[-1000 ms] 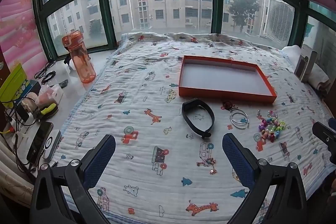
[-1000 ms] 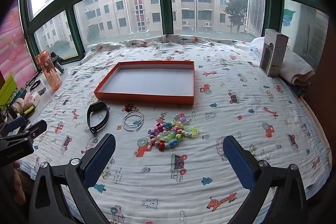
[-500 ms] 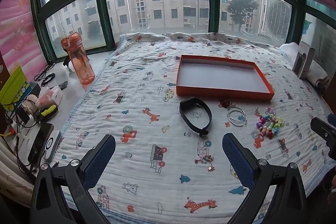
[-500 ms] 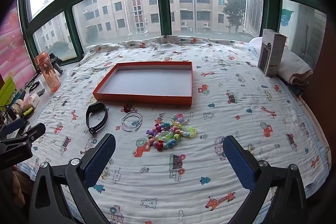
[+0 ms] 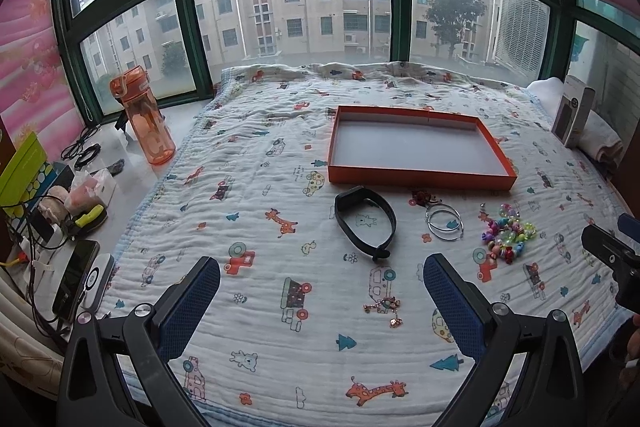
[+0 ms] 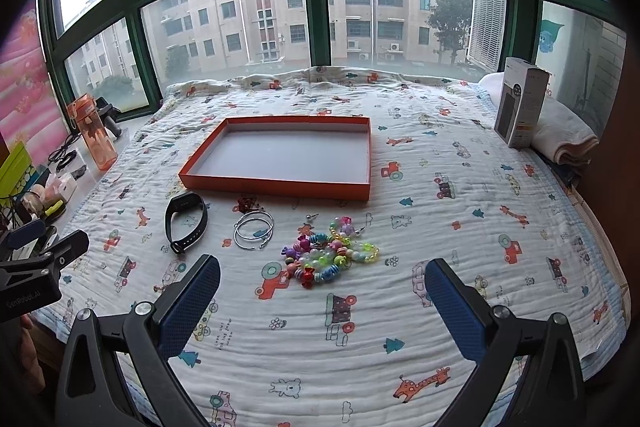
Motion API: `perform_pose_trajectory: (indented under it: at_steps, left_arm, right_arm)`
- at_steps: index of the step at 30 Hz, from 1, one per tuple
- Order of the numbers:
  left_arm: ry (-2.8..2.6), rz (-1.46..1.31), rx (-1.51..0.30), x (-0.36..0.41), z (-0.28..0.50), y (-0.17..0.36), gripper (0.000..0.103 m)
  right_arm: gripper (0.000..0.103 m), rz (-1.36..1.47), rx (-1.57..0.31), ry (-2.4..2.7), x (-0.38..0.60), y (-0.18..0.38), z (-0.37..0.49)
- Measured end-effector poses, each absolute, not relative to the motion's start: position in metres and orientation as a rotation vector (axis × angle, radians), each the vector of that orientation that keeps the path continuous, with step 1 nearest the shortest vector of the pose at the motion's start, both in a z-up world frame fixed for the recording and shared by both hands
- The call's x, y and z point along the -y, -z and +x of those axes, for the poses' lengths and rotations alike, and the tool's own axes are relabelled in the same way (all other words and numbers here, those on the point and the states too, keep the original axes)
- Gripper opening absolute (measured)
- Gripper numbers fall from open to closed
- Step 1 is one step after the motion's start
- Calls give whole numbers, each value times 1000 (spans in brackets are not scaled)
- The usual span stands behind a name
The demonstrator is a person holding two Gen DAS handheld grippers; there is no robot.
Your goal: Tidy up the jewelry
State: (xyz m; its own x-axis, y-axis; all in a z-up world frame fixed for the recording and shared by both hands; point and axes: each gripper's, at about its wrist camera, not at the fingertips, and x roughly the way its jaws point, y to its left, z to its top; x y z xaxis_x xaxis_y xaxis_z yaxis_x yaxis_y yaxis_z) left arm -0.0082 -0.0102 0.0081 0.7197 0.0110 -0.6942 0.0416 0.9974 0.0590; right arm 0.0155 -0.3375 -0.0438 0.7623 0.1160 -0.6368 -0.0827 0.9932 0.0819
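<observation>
- Jewelry sits loose on your quilt (image 5: 256,163), just in front of the orange tray (image 6: 280,183): black band (image 5: 365,223), hoops (image 6: 254,229), beads (image 6: 332,259) (a bright tangle).
- Small charm (image 5: 386,307) lies nearest your left gripper (image 5: 320,303).
- Both claws spread wide, left and right gripper (image 6: 322,303), holding nothing, above the quilt.
- Tray holds nothing.
</observation>
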Motion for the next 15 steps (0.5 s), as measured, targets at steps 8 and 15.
perform_pose_trajectory:
  at_steps: [8, 15]
  left_arm:
    - [12, 81, -758, 11, -8, -10, 103]
    - [10, 78, -765, 11, -6, -8, 103]
  right_arm:
    - [103, 49, -696, -111, 336, 44, 16]
    - [103, 50, -697, -112, 336, 44, 16]
